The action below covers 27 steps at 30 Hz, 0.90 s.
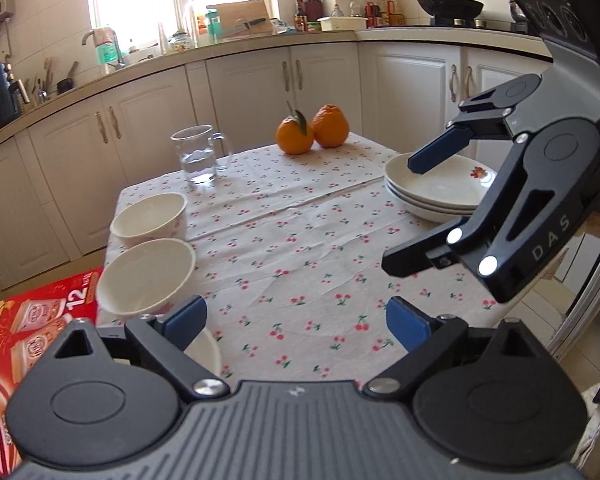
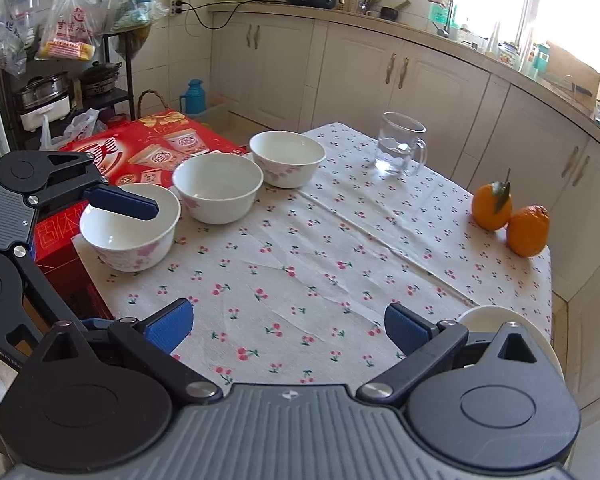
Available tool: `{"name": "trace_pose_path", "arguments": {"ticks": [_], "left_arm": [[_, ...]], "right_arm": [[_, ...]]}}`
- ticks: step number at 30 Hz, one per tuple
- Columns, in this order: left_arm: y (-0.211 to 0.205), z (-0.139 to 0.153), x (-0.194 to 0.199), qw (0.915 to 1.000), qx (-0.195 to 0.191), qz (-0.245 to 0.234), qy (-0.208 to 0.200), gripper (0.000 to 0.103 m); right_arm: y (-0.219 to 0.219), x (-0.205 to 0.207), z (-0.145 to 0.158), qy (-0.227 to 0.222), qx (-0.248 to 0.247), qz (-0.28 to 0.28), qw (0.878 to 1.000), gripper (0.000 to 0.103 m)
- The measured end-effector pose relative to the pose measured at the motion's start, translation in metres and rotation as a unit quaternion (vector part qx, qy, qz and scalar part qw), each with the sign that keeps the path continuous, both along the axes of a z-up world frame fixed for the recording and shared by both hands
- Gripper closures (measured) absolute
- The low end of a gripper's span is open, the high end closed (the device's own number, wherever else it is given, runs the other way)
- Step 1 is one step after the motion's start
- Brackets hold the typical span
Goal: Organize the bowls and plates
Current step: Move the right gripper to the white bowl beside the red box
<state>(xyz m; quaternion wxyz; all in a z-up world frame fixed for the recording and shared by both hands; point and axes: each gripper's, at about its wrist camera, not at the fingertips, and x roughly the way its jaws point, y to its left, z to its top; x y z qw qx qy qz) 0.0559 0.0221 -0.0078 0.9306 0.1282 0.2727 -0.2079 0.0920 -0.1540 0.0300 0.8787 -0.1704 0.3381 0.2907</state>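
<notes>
Both grippers, left [image 1: 296, 320] and right [image 2: 288, 324], hovered with jaws apart over the counter [image 2: 300, 280]; three bowls [image 2: 216, 188] lined upper left.

The middle of the bench [image 2: 300, 264], covered by a cherry-print cloth, lies bare from the near edge to the far side, giving a wide lane. In the right wrist view, three white bowls [image 2: 216, 188] line its left edge, close together, with a red carton [image 2: 148, 152] just beyond them. A glass mug [image 2: 400, 148] stands at the far side and two oranges [image 2: 508, 220] touch each other at the far right. A stack of plates [image 1: 440, 192] fills the near right corner, the right claw [image 1: 416, 216] spread above its rim.
</notes>
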Motion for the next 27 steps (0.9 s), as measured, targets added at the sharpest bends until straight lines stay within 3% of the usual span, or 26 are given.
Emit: {"name": "trace_pose_path", "arguments": {"ticks": [12,18,27], "left_arm": [[0.08,-0.022,-0.016,0.9969,0.007,0.078,0.01,0.006],[0.094,-0.041,-0.004,0.9948,-0.004,0.096,0.032,0.007],[0.092,-0.05,0.006,0.9955,-0.014,0.088,0.035,0.007]], "right_arm": [[0.093,0.002,-0.005,-0.039,-0.004,0.046,0.998,0.0],[0.122,0.013,-0.022,0.004,0.01,0.051,0.999,0.0],[0.145,0.029,-0.037,0.04,0.023,0.065,0.997,0.0]]}}
